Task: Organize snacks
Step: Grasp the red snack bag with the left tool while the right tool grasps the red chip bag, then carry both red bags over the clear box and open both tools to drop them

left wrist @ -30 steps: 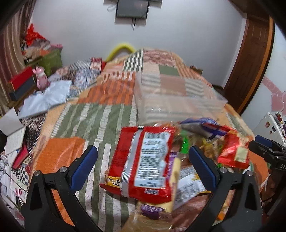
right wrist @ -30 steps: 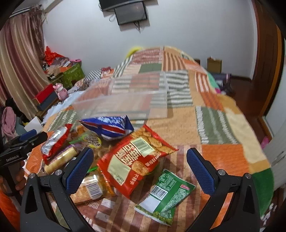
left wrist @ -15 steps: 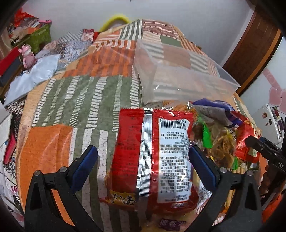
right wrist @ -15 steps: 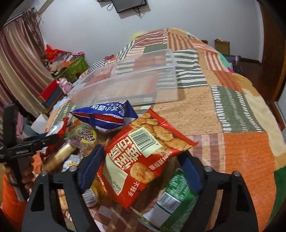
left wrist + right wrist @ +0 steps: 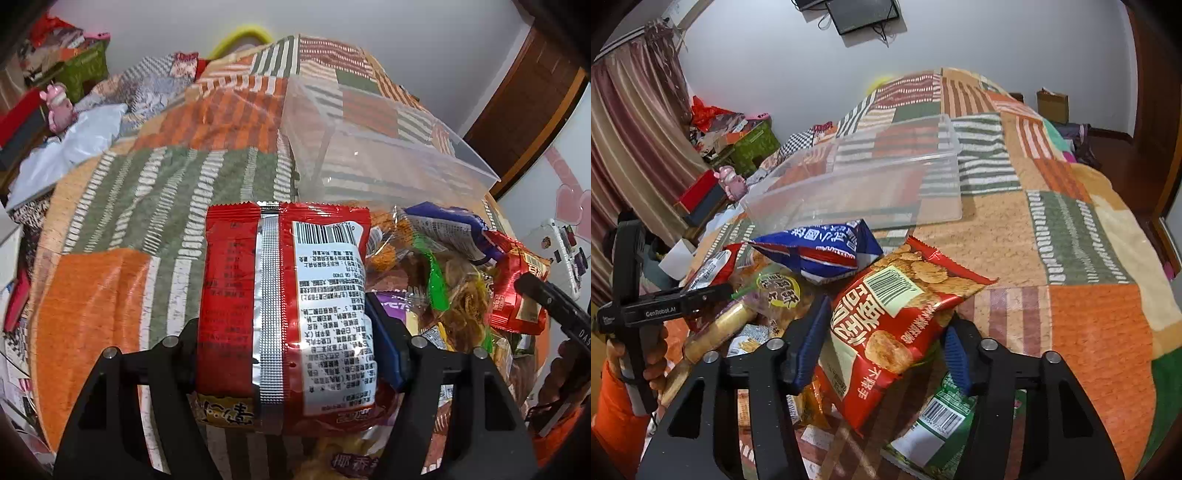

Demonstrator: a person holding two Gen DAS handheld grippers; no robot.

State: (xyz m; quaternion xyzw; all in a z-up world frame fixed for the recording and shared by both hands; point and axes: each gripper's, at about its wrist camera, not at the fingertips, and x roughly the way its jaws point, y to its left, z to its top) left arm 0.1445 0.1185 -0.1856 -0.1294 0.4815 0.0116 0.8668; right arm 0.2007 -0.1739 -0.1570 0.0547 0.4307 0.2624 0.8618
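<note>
The left tongs [image 5: 284,354] stood over the near edge of the patchwork bed cover [image 5: 122,229], their jaws closing on a red noodle packet [image 5: 284,295] that lay back side up between them. Both blue pads appeared to be against the packet's sides, the left pad largely hidden behind it. The packet rested partly on the cover and partly on other snacks at its right.

The right tongs [image 5: 882,350] were likewise closing, with a red cracker bag [image 5: 897,317] between the jaws. The left pad lay against the bag's edge; the right pad was hidden in part behind the bag's lower corner, so contact on that side could not be confirmed.

The snack pile sat on the near part of the bed. It included a blue and red bag [image 5: 820,254] just beyond the cracker bag, a clear pouch with a yellow round label [image 5: 777,291] to its left, and a green packet [image 5: 938,417] lying under the right tongs.

A clear plastic bin [image 5: 871,184] stood on the cover just beyond the pile, with no snack seen inside. An orange sleeve [image 5: 617,417] showed at the left edge of the right wrist view, behind the hand gripping the left tool's handle.
</note>
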